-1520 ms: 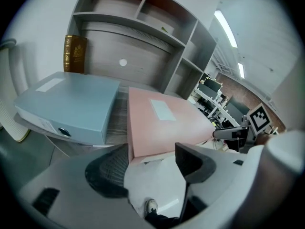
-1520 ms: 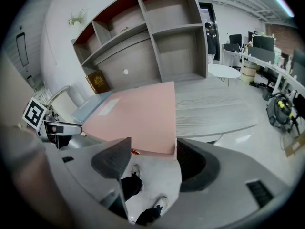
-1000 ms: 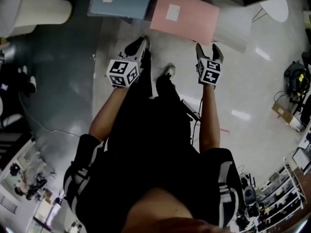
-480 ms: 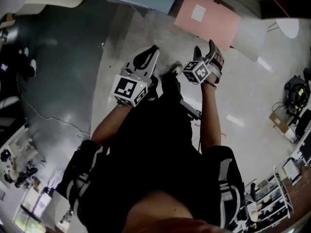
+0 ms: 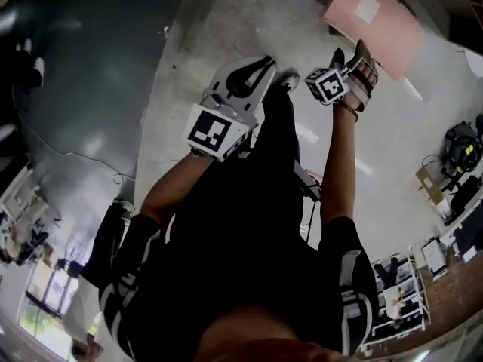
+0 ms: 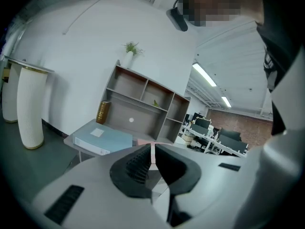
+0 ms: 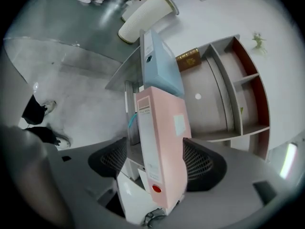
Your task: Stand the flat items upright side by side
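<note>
Reaching in with the right gripper (image 7: pixel 157 156), its jaws rolled onto their side and wide apart; they have just been opening. The pink binder (image 7: pixel 164 142) runs between them, spine toward the camera. Neither pad presses on it: there is a clear gap on one side, and the other pad is near the cover but seemingly short of contact.

- Left gripper (image 6: pixel 152 157): jaws together, nothing between them. It points nearly level toward the table (image 6: pixel 71 140) and holds nothing.
- Task's things: both binders lie flat on the table. The blue binder (image 6: pixel 102 140) is on the far side of the pink one as the right gripper view has it, with their ends near each other. Neither is upright yet.
- Behind the table stands an open shelf unit (image 6: pixel 143 109) against the wall. The head view shows only the pink binder's corner at the top edge, with the right gripper just at it.

Step in hand, as I judge it: the approach to the first grasp, on the pink binder's spine end. The task is barely begun.

Next move, likely:
- Push a little further so the pads cover the spine and cover faces, then close.
- Roll the wrist back to tip the binder onto its bottom edge.
- The left gripper probably has to steady it, or fetch the blue one to stand beside it.

A grip too near the corner may let the binder swing.
</note>
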The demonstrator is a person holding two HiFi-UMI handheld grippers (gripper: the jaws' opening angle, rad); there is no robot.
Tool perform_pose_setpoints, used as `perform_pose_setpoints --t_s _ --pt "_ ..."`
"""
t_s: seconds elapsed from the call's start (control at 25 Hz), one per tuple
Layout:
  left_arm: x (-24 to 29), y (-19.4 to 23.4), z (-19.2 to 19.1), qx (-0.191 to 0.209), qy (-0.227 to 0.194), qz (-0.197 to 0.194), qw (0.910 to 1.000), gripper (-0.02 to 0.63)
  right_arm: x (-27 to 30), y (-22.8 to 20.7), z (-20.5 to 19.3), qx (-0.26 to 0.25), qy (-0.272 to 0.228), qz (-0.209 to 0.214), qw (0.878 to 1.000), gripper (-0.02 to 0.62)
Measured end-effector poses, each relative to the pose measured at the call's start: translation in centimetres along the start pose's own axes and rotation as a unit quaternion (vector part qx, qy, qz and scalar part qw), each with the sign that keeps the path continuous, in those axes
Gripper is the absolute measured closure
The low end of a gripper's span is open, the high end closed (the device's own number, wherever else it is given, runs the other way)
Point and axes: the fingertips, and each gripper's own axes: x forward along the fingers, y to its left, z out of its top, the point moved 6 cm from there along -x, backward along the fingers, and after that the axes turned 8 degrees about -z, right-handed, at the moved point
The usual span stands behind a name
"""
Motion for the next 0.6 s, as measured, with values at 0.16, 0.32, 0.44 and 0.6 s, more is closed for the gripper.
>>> perform_pose_setpoints --t_s 0.16,0.32,0.44,0.6 --pt "-1.3 2.2 -1.2 -0.010 -0.011 0.002 0.9999 0.563 2.0 1.6 1.4 -0.022 0.008 -0.050 0.998 0.228" --pt "-1.9 2.9 -2.3 -0.012 -0.018 -0.005 0.9997 0.563 3.0 1.5 1.6 -0.023 0.014 -0.089 0.996 0.219" --pt "-1.5 3.3 -3.5 -0.032 -0.024 -0.009 0.9992 0.563 5.1 2.1 1.1 -0.033 0.024 -0.098 0.994 0.216" --pt "-0.4 4.4 -4.6 -0.035 -0.023 -0.019 0.9989 0.563 6.8 1.5 1.8 -0.019 0.025 -0.129 0.991 0.215"
